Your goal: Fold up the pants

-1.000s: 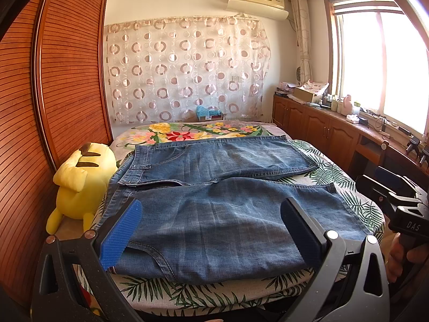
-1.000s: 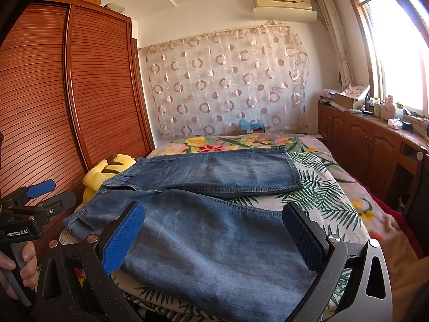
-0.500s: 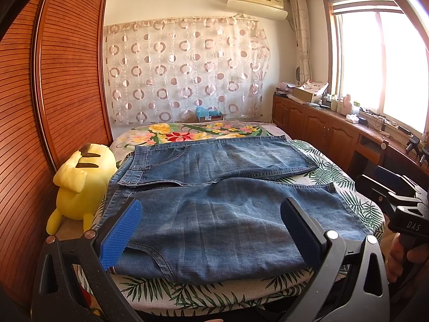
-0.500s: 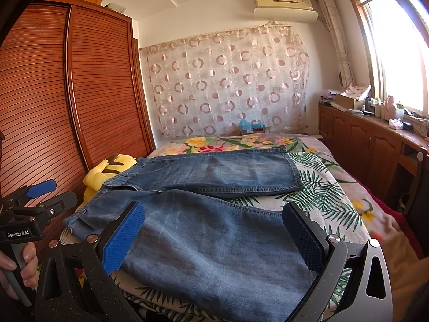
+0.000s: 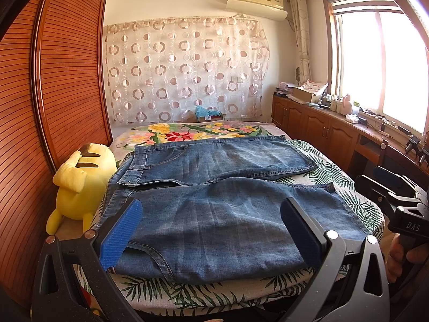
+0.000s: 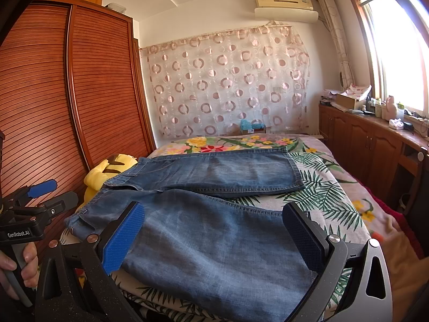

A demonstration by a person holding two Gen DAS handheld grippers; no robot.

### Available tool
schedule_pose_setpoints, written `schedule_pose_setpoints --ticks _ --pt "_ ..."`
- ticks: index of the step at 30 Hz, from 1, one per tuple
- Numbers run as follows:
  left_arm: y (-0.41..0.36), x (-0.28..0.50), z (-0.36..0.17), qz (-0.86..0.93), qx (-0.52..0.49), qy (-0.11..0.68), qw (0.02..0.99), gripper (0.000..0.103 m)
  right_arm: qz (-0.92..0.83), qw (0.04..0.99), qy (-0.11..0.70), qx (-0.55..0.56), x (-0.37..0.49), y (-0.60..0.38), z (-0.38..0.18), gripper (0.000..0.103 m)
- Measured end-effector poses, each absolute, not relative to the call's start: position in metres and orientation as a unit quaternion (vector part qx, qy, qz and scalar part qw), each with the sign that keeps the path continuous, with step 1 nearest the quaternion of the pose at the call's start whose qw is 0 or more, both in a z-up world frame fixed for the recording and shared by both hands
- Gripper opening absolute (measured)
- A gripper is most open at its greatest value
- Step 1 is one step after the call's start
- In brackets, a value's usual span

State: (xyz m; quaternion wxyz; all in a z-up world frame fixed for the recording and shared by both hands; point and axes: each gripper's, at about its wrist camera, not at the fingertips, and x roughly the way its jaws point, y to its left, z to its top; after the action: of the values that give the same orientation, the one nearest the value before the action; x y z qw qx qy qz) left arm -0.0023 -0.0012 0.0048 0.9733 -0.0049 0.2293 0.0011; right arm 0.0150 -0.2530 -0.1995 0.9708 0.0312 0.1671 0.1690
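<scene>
Blue denim pants (image 5: pixel 214 214) lie flat across the bed, waistband at the left, two legs running right; they also show in the right wrist view (image 6: pixel 209 230). My left gripper (image 5: pixel 211 230) is open and empty, held just above the near leg by the bed's front edge. My right gripper (image 6: pixel 214 236) is open and empty above the near leg's right part. Each gripper shows in the other's view: the right one (image 5: pixel 396 198) at the far right, the left one (image 6: pixel 40 201) at the far left.
A yellow plush toy (image 5: pixel 80 182) sits at the bed's left side against the slatted wooden wardrobe (image 5: pixel 53 94). The bed cover (image 5: pixel 335 171) has leaf and flower prints. Wooden cabinets (image 5: pixel 321 131) with clutter run under the window on the right.
</scene>
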Motion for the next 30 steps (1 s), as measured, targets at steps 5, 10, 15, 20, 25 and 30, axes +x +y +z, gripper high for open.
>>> schedule_pose_setpoints --ticks 5,10,15,20,25,30 --pt "-0.001 -0.002 0.005 0.001 -0.005 0.229 0.973 0.103 0.17 0.971 0.167 0.031 0.015 -0.253 -0.199 0.102" --pt "-0.001 -0.002 0.005 0.001 -0.005 0.23 0.973 0.103 0.17 0.971 0.167 0.031 0.015 -0.253 -0.2 0.102" --pt "-0.004 0.003 -0.006 -0.001 -0.007 0.242 0.97 0.103 0.171 0.97 0.17 0.031 0.019 -0.252 -0.202 0.102" --pt "-0.006 0.012 -0.021 0.001 -0.009 0.263 0.965 0.103 0.174 0.968 0.179 0.032 0.024 -0.25 -0.206 0.102" --pt "0.003 0.018 -0.034 0.007 -0.014 0.285 0.958 0.103 0.172 0.966 0.189 0.033 0.027 -0.251 -0.208 0.102" --pt "0.016 0.021 -0.043 0.013 -0.017 0.298 0.954 0.103 0.168 0.965 0.201 0.03 0.032 -0.251 -0.209 0.102"
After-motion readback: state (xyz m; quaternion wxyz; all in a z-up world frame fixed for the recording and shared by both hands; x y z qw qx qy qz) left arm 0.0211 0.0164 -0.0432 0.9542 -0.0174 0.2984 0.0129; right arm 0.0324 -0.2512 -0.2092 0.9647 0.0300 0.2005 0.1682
